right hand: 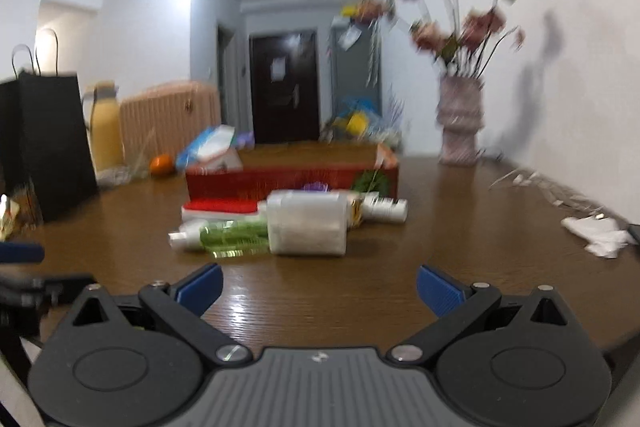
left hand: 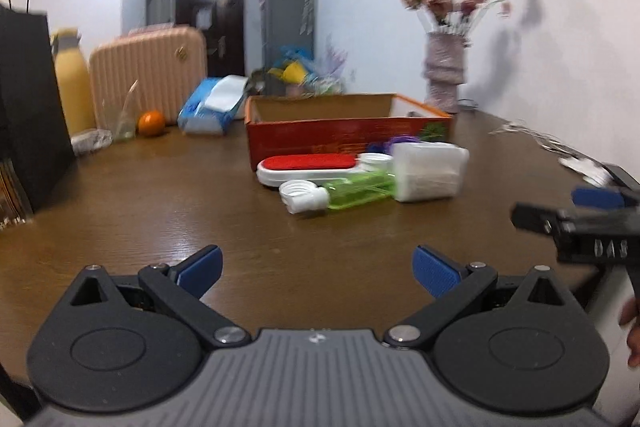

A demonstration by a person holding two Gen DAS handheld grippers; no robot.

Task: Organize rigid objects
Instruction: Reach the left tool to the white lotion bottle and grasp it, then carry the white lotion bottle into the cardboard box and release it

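Note:
A red open cardboard box [left hand: 344, 139] [right hand: 288, 181] stands mid-table. In front of it lie a red-and-white brush [left hand: 308, 167] [right hand: 220, 211], a green bottle with a white cap [left hand: 340, 193] [right hand: 228, 235], a white plastic container [left hand: 430, 171] [right hand: 306, 227] and a white tube [right hand: 384, 209]. My left gripper [left hand: 318, 271] is open and empty, well short of them. My right gripper [right hand: 318, 287] is open and empty too; it shows at the right edge of the left wrist view [left hand: 576, 219].
A black paper bag [left hand: 28, 107] [right hand: 44, 143], yellow flask [left hand: 72, 87], pink suitcase [left hand: 148, 75], orange [left hand: 151, 123] and tissue pack [left hand: 212, 107] stand at the back left. A vase of flowers [left hand: 444, 71] [right hand: 460, 119] is back right. White paper scraps [right hand: 600, 231] lie right.

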